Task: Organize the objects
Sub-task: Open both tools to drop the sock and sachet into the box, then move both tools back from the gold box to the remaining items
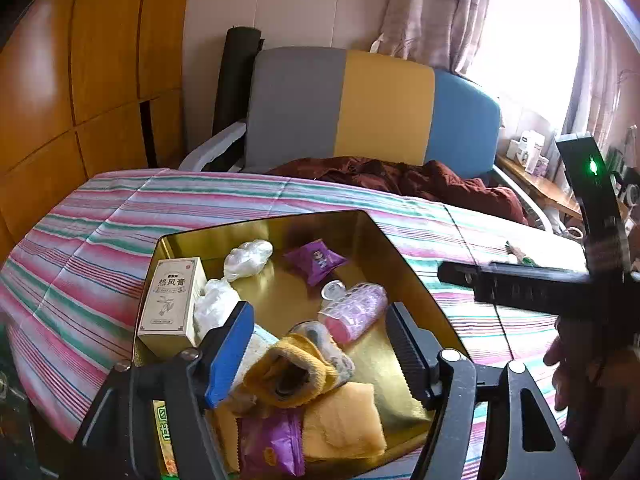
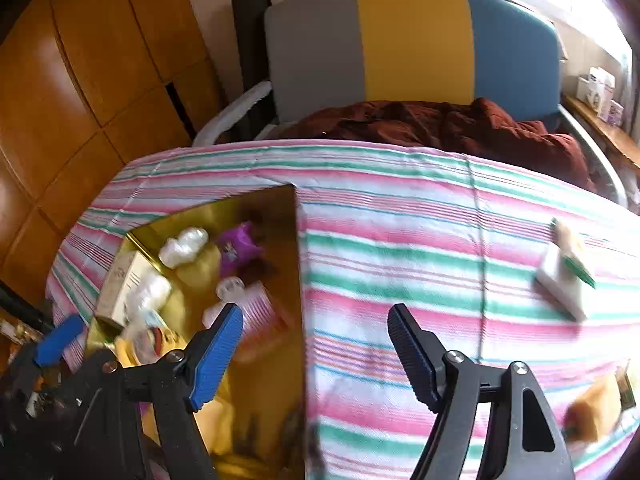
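Observation:
A gold box sits on the striped cloth and holds a white carton, white plastic wads, purple packets, a pink roller, a yellow sock and an orange cloth. My left gripper is open above the sock, empty. My right gripper is open and empty over the box's right wall. A white and green box lies on the cloth to the right; a yellow item lies at the right edge.
The striped cloth covers the table. Behind it stands a grey, yellow and blue chair with a maroon garment. Wooden cabinets are at left, a shelf with small boxes at right. The right gripper's body crosses the left view.

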The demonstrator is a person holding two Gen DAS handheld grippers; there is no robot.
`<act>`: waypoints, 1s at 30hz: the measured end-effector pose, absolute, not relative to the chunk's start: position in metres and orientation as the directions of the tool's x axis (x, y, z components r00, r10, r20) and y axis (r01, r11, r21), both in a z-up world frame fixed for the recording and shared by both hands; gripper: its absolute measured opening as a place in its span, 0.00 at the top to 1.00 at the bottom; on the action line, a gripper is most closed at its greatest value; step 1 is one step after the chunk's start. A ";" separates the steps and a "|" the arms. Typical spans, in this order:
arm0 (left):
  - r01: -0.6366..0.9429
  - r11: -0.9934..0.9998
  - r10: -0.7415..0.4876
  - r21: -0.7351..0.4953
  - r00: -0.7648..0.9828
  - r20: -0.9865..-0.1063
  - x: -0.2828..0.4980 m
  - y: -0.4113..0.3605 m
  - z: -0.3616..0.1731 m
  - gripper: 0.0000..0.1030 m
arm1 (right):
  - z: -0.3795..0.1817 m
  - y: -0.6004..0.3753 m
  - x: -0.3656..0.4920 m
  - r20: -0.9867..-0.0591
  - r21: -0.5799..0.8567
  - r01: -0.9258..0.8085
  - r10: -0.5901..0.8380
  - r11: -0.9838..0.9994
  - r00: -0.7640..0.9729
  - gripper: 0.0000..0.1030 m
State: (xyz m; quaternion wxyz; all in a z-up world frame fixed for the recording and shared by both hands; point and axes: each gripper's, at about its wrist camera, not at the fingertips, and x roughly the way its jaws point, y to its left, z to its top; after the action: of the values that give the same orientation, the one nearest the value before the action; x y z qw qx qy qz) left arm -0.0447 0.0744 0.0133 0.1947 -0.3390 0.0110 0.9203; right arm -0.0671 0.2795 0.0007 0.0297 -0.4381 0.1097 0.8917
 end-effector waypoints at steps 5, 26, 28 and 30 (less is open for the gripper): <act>-0.393 -0.912 0.375 -0.115 -0.687 -0.622 -0.035 0.081 0.017 0.30 | -0.001 0.291 -0.044 -0.796 0.148 -0.176 -0.012 -0.973 -0.605 0.26; -0.538 -0.840 0.448 -0.063 -0.624 -0.641 -0.004 0.130 0.019 0.30 | 0.015 0.446 0.048 -0.800 0.128 -0.474 0.193 -0.871 -0.569 0.26; -0.550 -0.833 0.451 -0.056 -0.616 -0.646 -0.001 0.136 0.018 0.30 | 0.017 0.464 0.055 -0.797 0.135 -0.511 0.214 -0.849 -0.565 0.26; -0.564 -0.824 0.453 -0.048 -0.607 -0.653 0.001 0.142 0.016 0.30 | 0.017 0.486 0.061 -0.796 0.146 -0.556 0.237 -0.818 -0.557 0.26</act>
State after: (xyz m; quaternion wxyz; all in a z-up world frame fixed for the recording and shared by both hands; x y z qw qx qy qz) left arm 0.0007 0.1421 0.0158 0.2849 -0.3399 0.0816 0.8925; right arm 0.0614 0.4857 0.0171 0.2304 -0.4101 0.1947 0.8607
